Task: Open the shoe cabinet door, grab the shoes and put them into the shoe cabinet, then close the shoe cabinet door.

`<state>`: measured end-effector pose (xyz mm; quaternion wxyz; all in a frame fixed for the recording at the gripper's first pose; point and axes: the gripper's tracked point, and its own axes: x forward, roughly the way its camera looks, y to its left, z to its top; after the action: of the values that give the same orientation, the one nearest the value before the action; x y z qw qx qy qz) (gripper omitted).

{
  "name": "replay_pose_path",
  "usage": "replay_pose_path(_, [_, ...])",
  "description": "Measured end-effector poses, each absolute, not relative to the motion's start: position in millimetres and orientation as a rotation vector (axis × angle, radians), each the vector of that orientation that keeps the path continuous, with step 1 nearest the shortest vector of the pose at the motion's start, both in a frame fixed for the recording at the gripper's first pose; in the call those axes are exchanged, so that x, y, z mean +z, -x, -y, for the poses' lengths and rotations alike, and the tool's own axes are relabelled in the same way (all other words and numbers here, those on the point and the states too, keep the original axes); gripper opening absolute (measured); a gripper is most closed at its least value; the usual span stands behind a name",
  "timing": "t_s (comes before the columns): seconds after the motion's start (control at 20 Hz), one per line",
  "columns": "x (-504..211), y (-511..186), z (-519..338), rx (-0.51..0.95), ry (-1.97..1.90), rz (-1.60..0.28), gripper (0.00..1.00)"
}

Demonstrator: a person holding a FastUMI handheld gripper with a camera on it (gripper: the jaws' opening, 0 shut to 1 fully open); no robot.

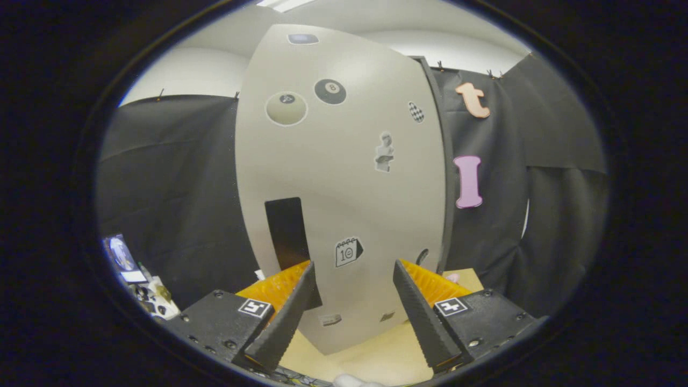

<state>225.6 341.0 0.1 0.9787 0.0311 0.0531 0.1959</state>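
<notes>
The shoe cabinet [344, 177] stands upright just ahead of me on a pale tabletop [365, 360]. Its beige door is covered with several stickers and looks shut flat against the dark cabinet edge [438, 161] on the right. A black vertical handle [286, 231] sits low on the door's left side. My gripper [355, 266] is open and holds nothing; the door's lower part shows between the fingers. The left fingertip [307, 274] lies in front of the handle's lower end; I cannot tell whether it touches. A bit of something white [355, 380] shows below the fingers, possibly a shoe.
Black cloth walls close in behind and on both sides of the cabinet. A small pink object [453, 277] lies on the tabletop to the right of the cabinet's foot. A heap of small clutter [145, 293] sits low on the left.
</notes>
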Motion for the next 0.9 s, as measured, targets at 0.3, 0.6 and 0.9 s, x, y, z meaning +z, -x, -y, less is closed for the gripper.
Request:
replay_pose_path(0.3, [-2, -229, -351, 0.365, -0.045, -0.105, 0.96])
replay_pose_path(0.6, [4, -222, -346, 0.322, -0.034, -0.097, 0.96])
replay_pose_path(0.9, [15, -193, -318, 0.215, -0.061, -0.072, 0.96])
